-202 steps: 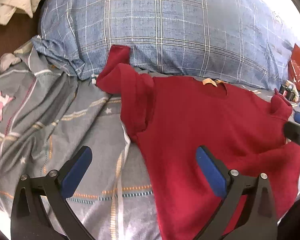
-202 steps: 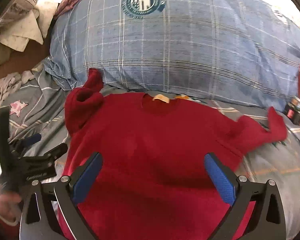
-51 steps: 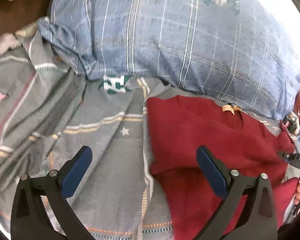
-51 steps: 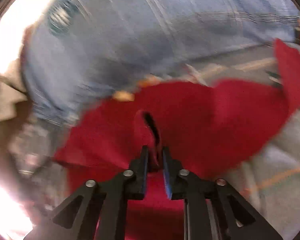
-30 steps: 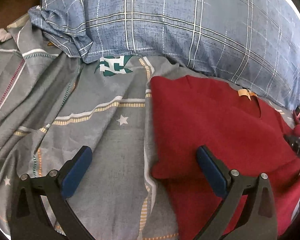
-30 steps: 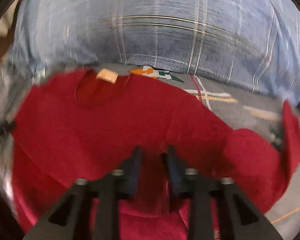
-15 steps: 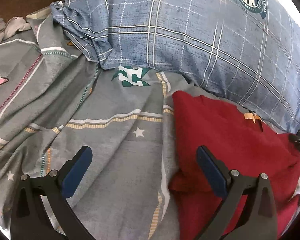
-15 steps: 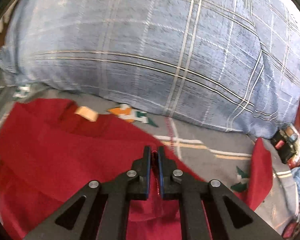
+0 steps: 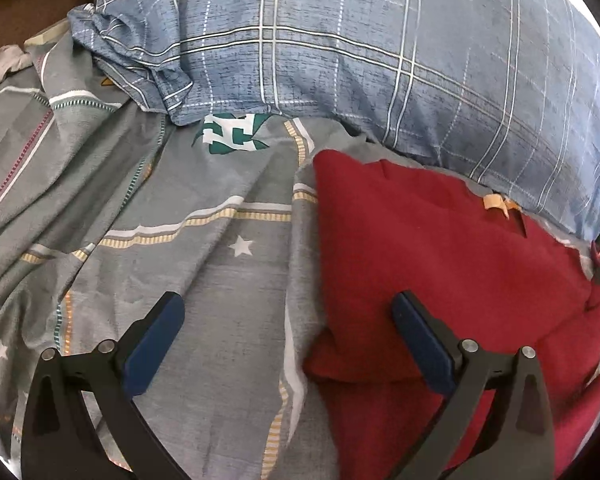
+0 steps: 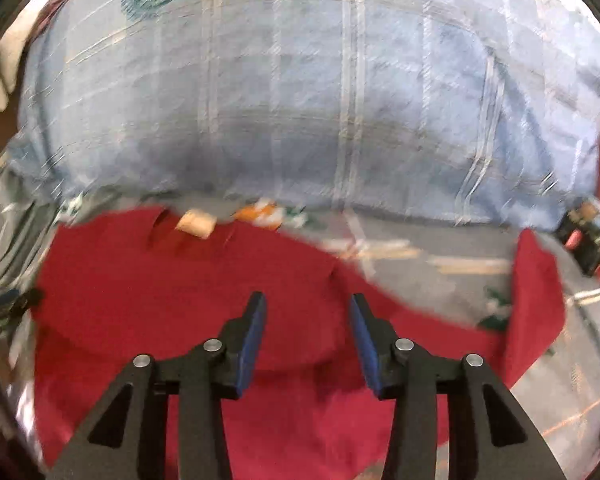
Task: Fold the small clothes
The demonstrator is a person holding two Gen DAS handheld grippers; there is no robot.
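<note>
The right tongs (image 10: 306,334) have just been opening: half a second ago the jaws were pressed nearly together on a pinch of red cloth, and they now stand partly apart with nothing pinched between the pads. The red sweater (image 10: 188,292) shows through the gap, lying below the jaws rather than held by them. This reads as a release: the right tongs appear to have let go of the part of the sweater they carried across. The right sleeve (image 10: 534,292) remains stretched out to the side on the bed sheet (image 10: 432,276), so that side looks unfinished.

The left sleeve, which hung out toward the pillow several seconds ago, is now turned in; the left edge of the sweater forms a straight line in the left wrist view. One side fold therefore appears complete.

The left tongs (image 9: 286,344) stand wide open and hold nothing. The left pad sits over the bare bed sheet (image 9: 204,264); the right pad sits over the folded left part of the sweater (image 9: 432,264), whose left edge falls between the two pads.

The sweater lies flat on the bed, collar and tag (image 9: 496,202) toward the blue checked pillow (image 9: 380,52), close to its lower edge.
</note>
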